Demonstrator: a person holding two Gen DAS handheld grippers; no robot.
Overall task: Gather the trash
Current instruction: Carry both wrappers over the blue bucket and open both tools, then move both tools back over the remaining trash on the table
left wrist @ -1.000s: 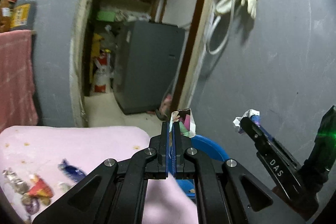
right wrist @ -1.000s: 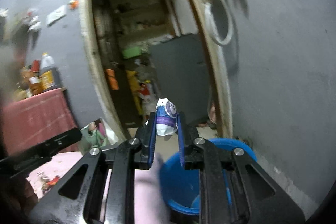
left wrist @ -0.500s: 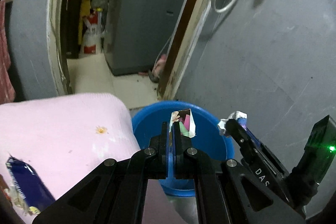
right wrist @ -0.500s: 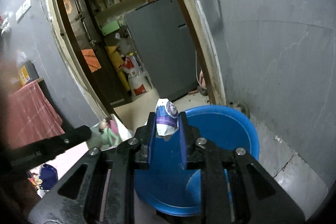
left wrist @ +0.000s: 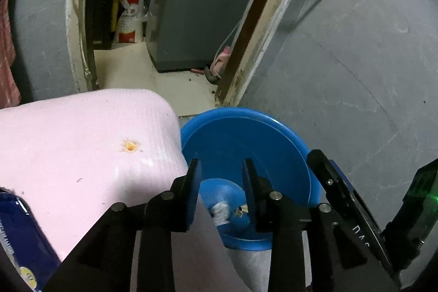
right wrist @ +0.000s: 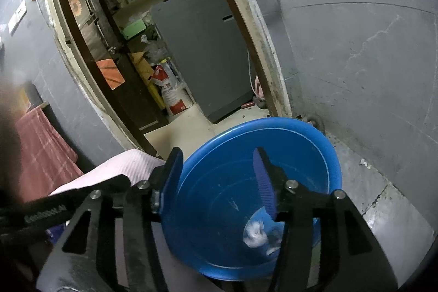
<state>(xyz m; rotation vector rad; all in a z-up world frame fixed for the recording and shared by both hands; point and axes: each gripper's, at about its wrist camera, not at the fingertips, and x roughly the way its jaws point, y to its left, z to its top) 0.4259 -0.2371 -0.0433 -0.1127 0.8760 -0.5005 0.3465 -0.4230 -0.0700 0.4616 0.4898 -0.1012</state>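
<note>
One blue basin [right wrist: 314, 144] is positioned on the floor, directly under both tongs. Two tongs are held over it: the left gripper [left wrist: 220, 168] and right gripper [right wrist: 217, 159], jaws just opened, nothing gripped. Two scraps are seen inside: a wrapper [left wrist: 220, 212] and a smaller card piece [left wrist: 243, 208].

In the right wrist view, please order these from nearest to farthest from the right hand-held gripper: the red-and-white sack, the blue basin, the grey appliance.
From the right hand-held gripper:
1. Blue basin, directly below and ahead of the fingers.
2. Grey appliance, beyond the doorway, right side.
3. Red-and-white sack, left of the appliance, slightly deeper in the room.
</note>
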